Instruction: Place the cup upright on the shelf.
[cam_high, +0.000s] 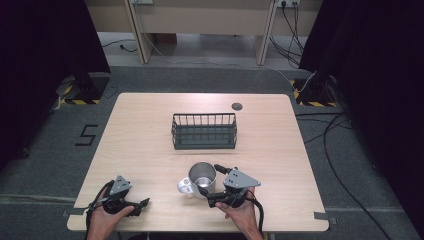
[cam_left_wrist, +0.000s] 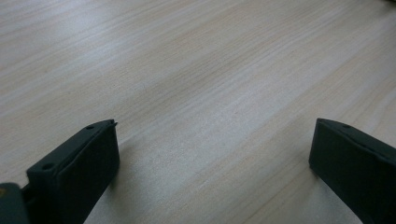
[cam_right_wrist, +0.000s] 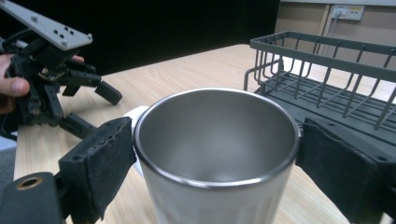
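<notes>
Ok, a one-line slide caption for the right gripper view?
Right hand-held gripper clamps a steel mug, wire basket behind it.

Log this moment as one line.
right gripper: jaws astride steel mug, upright | left gripper: open, empty | wire basket: empty

Pale wooden table (cam_high: 145, 135) with wire basket (cam_high: 204, 131) and steel mug (cam_high: 201, 179).

silver steel mug (cam_right_wrist: 217, 154), white handle; dark grey wire basket (cam_high: 204, 130); pale woodgrain table (cam_high: 140, 145); black tongs (cam_right_wrist: 205, 154).
</notes>
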